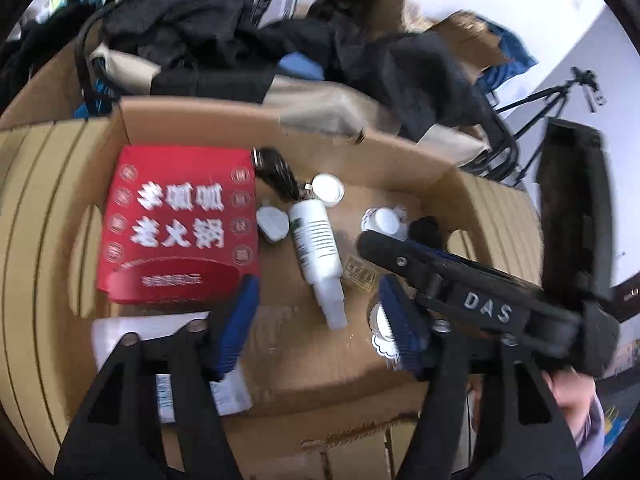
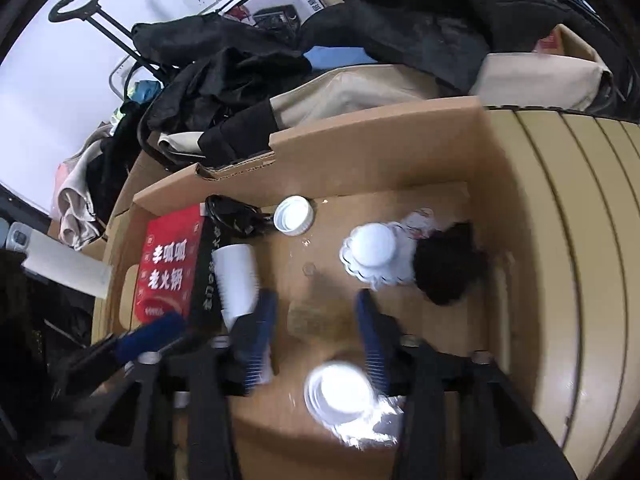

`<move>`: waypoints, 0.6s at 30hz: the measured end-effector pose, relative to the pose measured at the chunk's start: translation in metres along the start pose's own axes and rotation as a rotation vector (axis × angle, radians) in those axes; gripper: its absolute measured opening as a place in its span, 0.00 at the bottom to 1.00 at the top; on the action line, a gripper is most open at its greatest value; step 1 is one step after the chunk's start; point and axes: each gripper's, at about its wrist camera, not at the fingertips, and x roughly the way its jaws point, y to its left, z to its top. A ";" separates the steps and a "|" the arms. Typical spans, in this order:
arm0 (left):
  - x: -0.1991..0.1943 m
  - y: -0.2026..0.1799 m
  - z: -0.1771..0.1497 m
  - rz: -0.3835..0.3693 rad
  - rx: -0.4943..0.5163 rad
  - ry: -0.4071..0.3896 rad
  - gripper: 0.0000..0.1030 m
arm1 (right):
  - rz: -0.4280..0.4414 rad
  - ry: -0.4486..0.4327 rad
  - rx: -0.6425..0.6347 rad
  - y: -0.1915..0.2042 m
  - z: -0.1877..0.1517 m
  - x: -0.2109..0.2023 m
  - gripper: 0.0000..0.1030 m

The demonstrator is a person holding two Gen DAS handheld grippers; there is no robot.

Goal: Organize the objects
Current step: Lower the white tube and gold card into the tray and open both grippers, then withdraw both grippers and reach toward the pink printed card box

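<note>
- The red hotpot box (image 1: 178, 226) lay flat against the cardboard box's (image 1: 400, 152) left wall, saving floor space.
- The white spray bottle (image 1: 318, 246) lay mid-floor.
- Left claw (image 1: 316, 332) hung released, empty.
- Right claw (image 2: 316, 344) hung released, empty, above a white lid (image 2: 340, 394) near the front edge.

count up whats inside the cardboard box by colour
red: 1, the red carton
white: 5, spray bottle, round lid, plug, two foil-based containers
black: 2, cable bundle, dark clump
total: 8
</note>
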 end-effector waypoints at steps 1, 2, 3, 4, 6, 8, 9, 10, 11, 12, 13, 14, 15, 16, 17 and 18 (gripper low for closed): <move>-0.008 0.001 -0.001 0.015 0.006 -0.024 0.70 | -0.001 -0.013 -0.002 0.002 -0.001 -0.003 0.71; -0.015 0.003 -0.001 0.026 0.001 -0.043 0.70 | -0.009 -0.029 -0.005 0.003 -0.002 -0.007 0.72; -0.025 0.005 -0.003 0.027 -0.007 -0.057 0.70 | -0.021 -0.052 -0.013 0.006 -0.004 -0.016 0.72; -0.032 0.004 -0.003 0.021 -0.007 -0.059 0.71 | -0.026 -0.068 -0.018 0.008 -0.006 -0.023 0.72; -0.046 -0.001 -0.006 0.014 0.016 -0.072 0.72 | -0.043 -0.107 -0.036 0.011 -0.014 -0.045 0.72; -0.058 -0.008 -0.010 0.041 0.047 -0.079 0.72 | -0.086 -0.138 -0.063 0.017 -0.025 -0.067 0.72; -0.067 -0.014 -0.015 0.068 0.073 -0.082 0.72 | -0.119 -0.155 -0.081 0.021 -0.032 -0.081 0.72; -0.074 -0.017 -0.018 0.081 0.087 -0.087 0.72 | -0.140 -0.166 -0.094 0.025 -0.037 -0.092 0.72; -0.083 -0.020 -0.023 0.092 0.105 -0.096 0.72 | -0.158 -0.178 -0.107 0.028 -0.044 -0.105 0.72; -0.094 -0.025 -0.031 0.103 0.124 -0.111 0.72 | -0.176 -0.190 -0.119 0.031 -0.054 -0.120 0.72; -0.108 -0.029 -0.041 0.120 0.144 -0.129 0.72 | -0.188 -0.200 -0.127 0.034 -0.061 -0.131 0.72; -0.121 -0.031 -0.051 0.129 0.155 -0.147 0.72 | -0.198 -0.213 -0.135 0.036 -0.071 -0.143 0.72; -0.137 -0.034 -0.063 0.134 0.161 -0.169 0.73 | -0.207 -0.224 -0.146 0.038 -0.086 -0.157 0.72; -0.153 -0.037 -0.077 0.134 0.164 -0.189 0.77 | -0.212 -0.229 -0.153 0.040 -0.096 -0.165 0.72; -0.165 -0.040 -0.089 0.133 0.166 -0.206 0.79 | -0.215 -0.233 -0.162 0.041 -0.108 -0.173 0.73; -0.178 -0.042 -0.105 0.138 0.171 -0.225 0.81 | -0.223 -0.232 -0.172 0.043 -0.125 -0.181 0.73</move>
